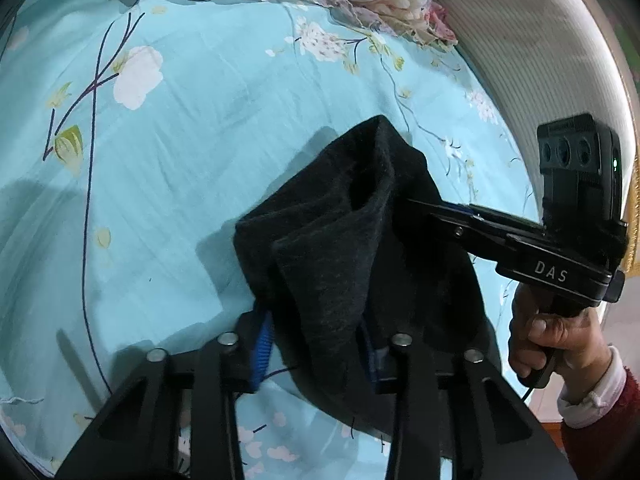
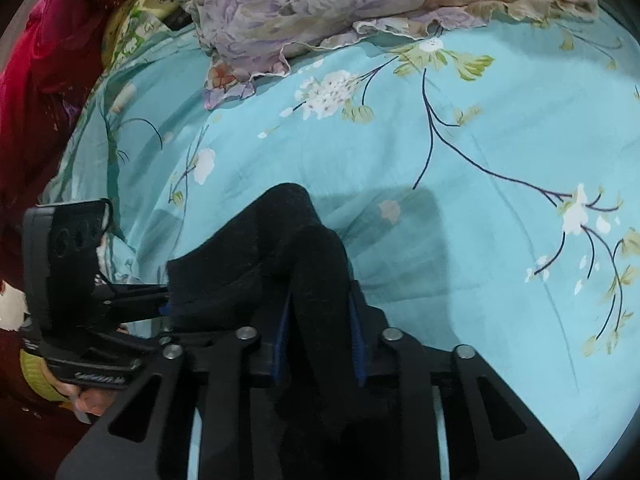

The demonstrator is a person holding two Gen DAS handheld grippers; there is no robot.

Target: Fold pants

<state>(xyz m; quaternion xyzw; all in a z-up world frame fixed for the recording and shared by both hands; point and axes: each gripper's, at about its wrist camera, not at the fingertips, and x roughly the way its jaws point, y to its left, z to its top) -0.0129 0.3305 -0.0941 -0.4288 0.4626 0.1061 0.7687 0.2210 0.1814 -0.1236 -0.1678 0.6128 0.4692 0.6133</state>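
Observation:
The dark charcoal pants [image 1: 340,248] hang bunched above a turquoise flowered bedsheet [image 1: 180,140]. My left gripper [image 1: 316,344] is shut on one part of the cloth, which drapes over its blue-padded fingers [image 1: 262,352]. My right gripper [image 1: 404,204] comes in from the right and is shut on the pants' edge. In the right wrist view the pants [image 2: 288,248] fill the space between my right gripper's [image 2: 320,340] fingers, and the left gripper [image 2: 168,300] pinches the cloth from the left. Both sets of fingertips are hidden in the fabric.
A crumpled flowered quilt [image 2: 320,4] lies along the far side of the bed. A red garment [image 2: 44,60] sits at the far left. A pale ribbed headboard or wall [image 1: 520,52] borders the bed on the right. The sheet [image 2: 460,200] stretches beyond the pants.

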